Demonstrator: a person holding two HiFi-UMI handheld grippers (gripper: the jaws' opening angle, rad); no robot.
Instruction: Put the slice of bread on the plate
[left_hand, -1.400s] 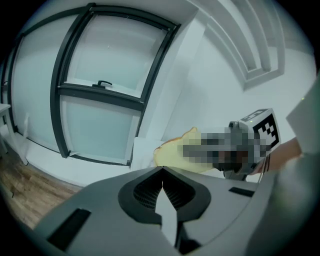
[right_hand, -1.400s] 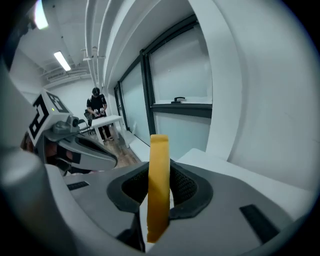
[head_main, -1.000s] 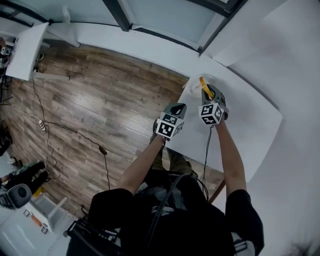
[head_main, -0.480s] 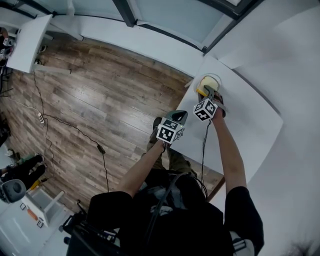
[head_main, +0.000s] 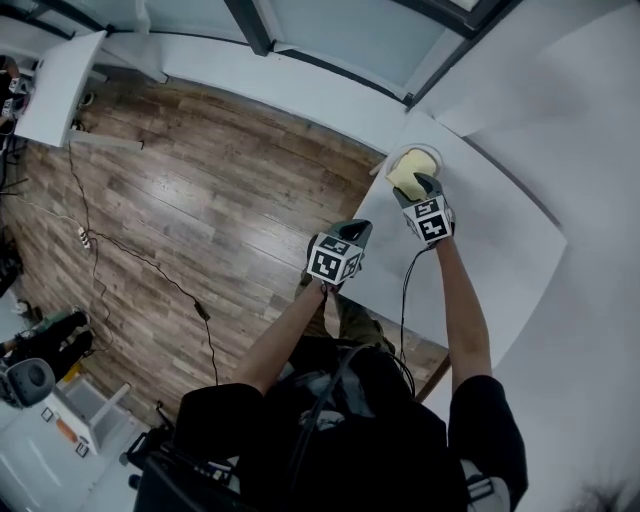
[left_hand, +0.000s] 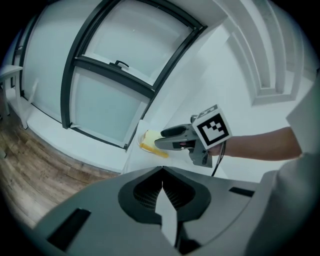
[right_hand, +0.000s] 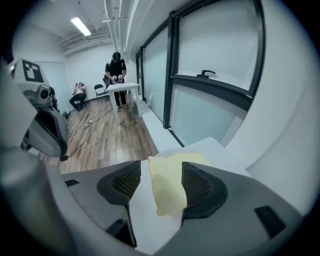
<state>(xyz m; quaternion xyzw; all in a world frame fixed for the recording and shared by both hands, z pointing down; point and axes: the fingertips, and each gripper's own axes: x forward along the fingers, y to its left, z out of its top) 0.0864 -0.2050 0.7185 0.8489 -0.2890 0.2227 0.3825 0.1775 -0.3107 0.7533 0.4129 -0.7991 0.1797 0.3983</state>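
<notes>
The pale yellow slice of bread (head_main: 412, 172) lies on the white plate (head_main: 393, 160) at the far corner of the white table (head_main: 490, 240). My right gripper (head_main: 424, 186) is right over it, and its jaws are opening. In the right gripper view the slice (right_hand: 169, 186) sits between the wide-spread pads (right_hand: 125, 182), close to the right-hand one, with a gap on the left. My left gripper (head_main: 358, 232) hovers by the table's near-left edge, apart from the plate. Its jaws (left_hand: 162, 199) are shut with nothing between them. It looks toward the bread (left_hand: 151, 140) and the right gripper (left_hand: 161, 143).
Wooden floor (head_main: 200, 220) lies left of the table, with a cable (head_main: 150, 265) across it. Tall windows (right_hand: 215, 75) stand behind the plate's corner. Another white table (head_main: 60, 85) is far left. People (right_hand: 116, 70) are at the room's far end.
The right gripper carried the bread forward and down onto the plate, rolling as it went. Its jaws opened and the slice now shows its flat face. The left gripper shifted slightly.
</notes>
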